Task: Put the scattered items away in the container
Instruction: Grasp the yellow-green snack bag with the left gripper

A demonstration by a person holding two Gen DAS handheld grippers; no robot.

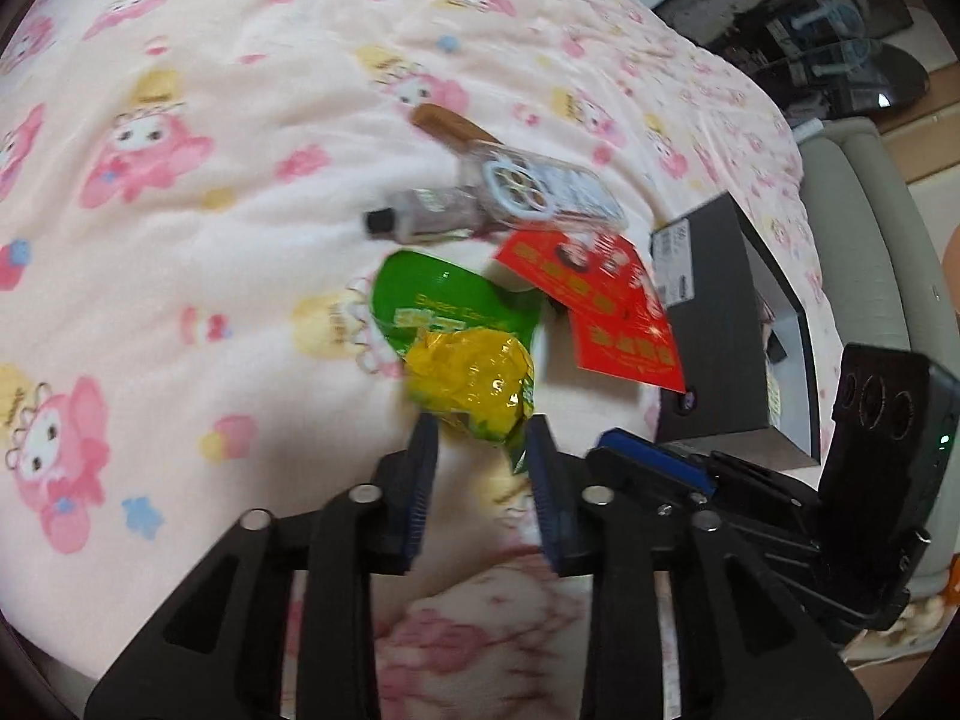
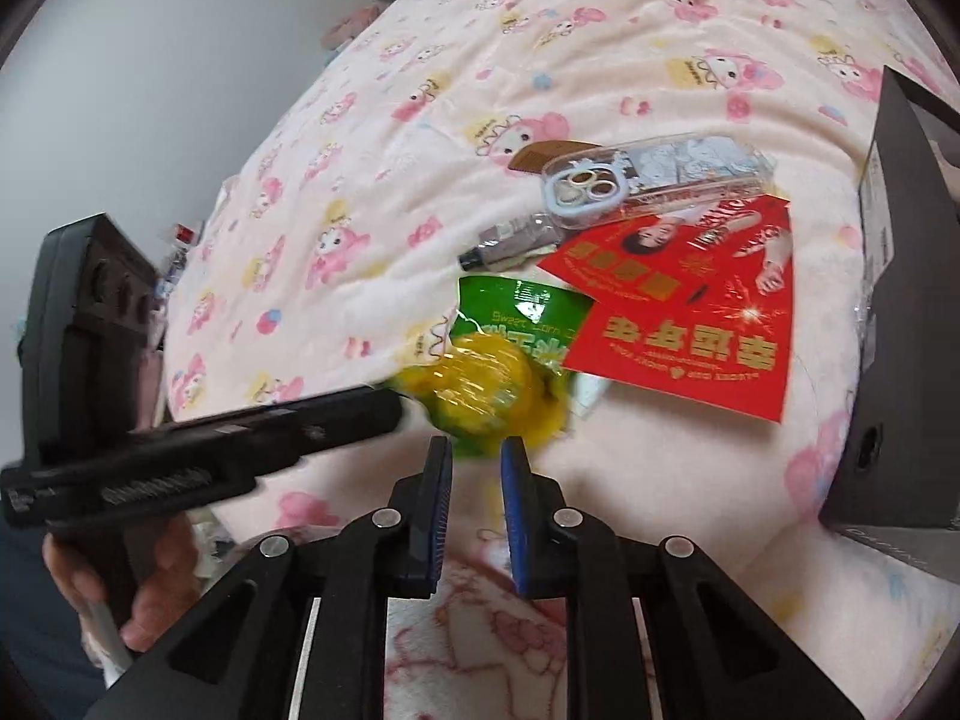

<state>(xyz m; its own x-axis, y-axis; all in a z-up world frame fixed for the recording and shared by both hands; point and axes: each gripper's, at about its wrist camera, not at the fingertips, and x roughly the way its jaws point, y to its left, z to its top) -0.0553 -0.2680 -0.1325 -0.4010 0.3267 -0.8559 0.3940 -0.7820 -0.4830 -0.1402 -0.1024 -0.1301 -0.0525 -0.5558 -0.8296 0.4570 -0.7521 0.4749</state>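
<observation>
A green and yellow snack bag (image 1: pixel 462 354) lies on the pink blanket, also in the right wrist view (image 2: pixel 498 360). My left gripper (image 1: pixel 483 438) is open with its fingertips at the bag's near yellow end. My right gripper (image 2: pixel 477 450) is open just before the same bag. Behind it lie red cards (image 1: pixel 606 306) (image 2: pixel 690 306), a clear phone case (image 1: pixel 540 189) (image 2: pixel 654 180), a small tube (image 1: pixel 414 216) (image 2: pixel 510 243) and a brown comb (image 1: pixel 450 123) (image 2: pixel 540 153). The dark box (image 1: pixel 714 324) (image 2: pixel 900 300) stands at the right.
The bed's pink cartoon blanket (image 1: pixel 210 210) spreads left and behind. A beige chair or bed edge (image 1: pixel 870 240) lies beyond the box. The left gripper's body (image 2: pixel 198 450) and hand reach in from the left of the right wrist view.
</observation>
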